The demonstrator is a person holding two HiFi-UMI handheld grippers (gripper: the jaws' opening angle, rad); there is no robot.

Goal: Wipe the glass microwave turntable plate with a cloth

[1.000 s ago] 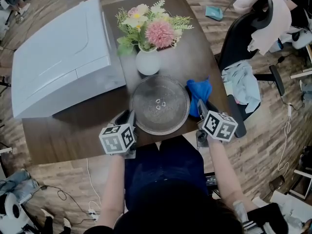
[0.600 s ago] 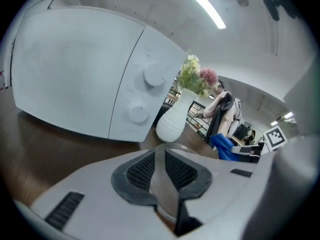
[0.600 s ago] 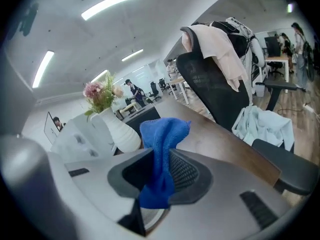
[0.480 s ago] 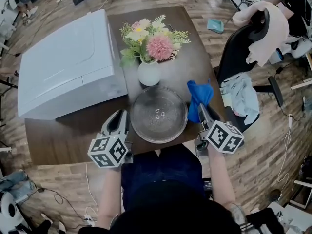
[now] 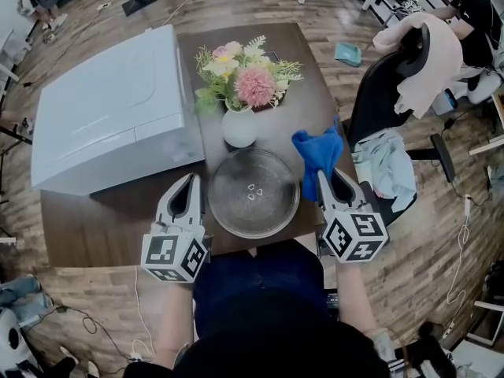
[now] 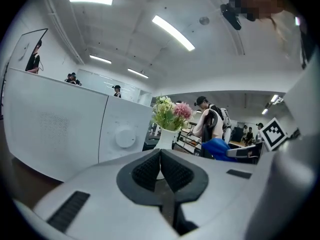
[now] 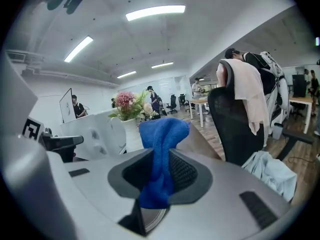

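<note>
Beside the plate (image 5: 253,193), right claw (image 5: 331,179) pinches the blue cloth (image 5: 319,151); left claw (image 5: 189,186) is closed, empty.

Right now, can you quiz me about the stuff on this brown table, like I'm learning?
1. True or false: the right hand-held gripper is shut on the crumpled blue cloth.
2. What stands just beyond the round clear glass turntable plate? A) white vase of flowers B) red mug C) stack of books
3. In the head view, which side of the plate is the large white box-shaped appliance on?
Key: 1 true; 2 A; 3 left.
</note>
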